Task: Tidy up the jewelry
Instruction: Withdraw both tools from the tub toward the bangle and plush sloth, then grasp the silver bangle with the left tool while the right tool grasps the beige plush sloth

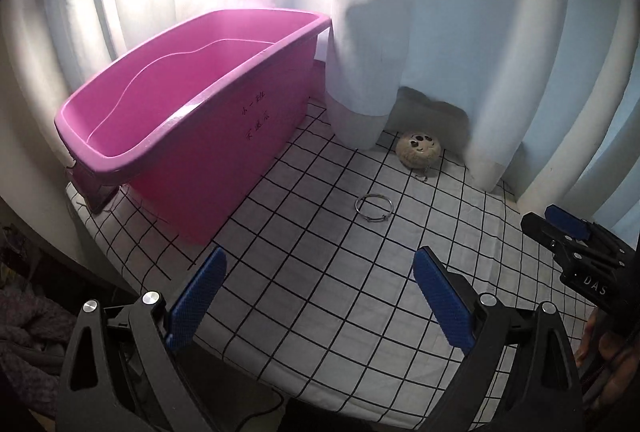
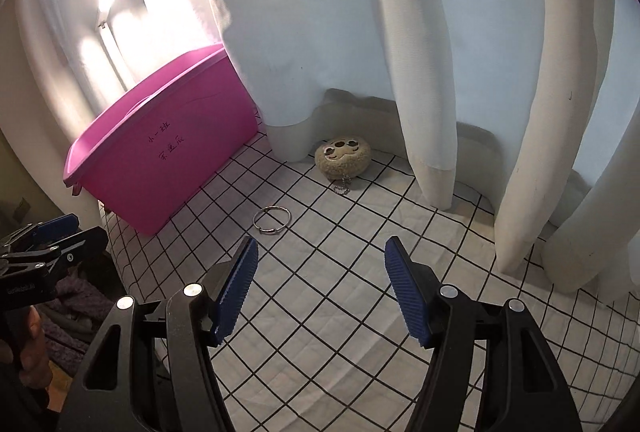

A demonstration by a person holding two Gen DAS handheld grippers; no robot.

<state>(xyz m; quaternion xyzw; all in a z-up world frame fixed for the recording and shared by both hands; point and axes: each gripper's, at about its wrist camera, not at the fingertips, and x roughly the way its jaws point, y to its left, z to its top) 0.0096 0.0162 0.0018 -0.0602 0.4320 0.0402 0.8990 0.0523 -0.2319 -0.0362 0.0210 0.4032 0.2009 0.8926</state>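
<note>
A silver metal bangle (image 1: pixel 374 207) lies flat on the white checked cloth (image 1: pixel 320 312); it also shows in the right wrist view (image 2: pixel 272 219). A beige plush charm with a short bead chain (image 1: pixel 419 149) sits behind it by the curtain, also in the right wrist view (image 2: pixel 342 157). A pink plastic bin (image 1: pixel 192 136) stands at the left, open, nothing visible inside; it also shows in the right wrist view (image 2: pixel 168 148). My left gripper (image 1: pixel 320 268) is open and empty, short of the bangle. My right gripper (image 2: pixel 322 256) is open and empty, just short of the bangle.
White curtains (image 2: pixel 420 52) hang along the back and right, their hems resting on the cloth (image 2: pixel 360 312). The table edge drops off at the left, with dark clothing (image 1: pixel 28 328) below. The right gripper shows at the left wrist view's right edge (image 1: pixel 568 232).
</note>
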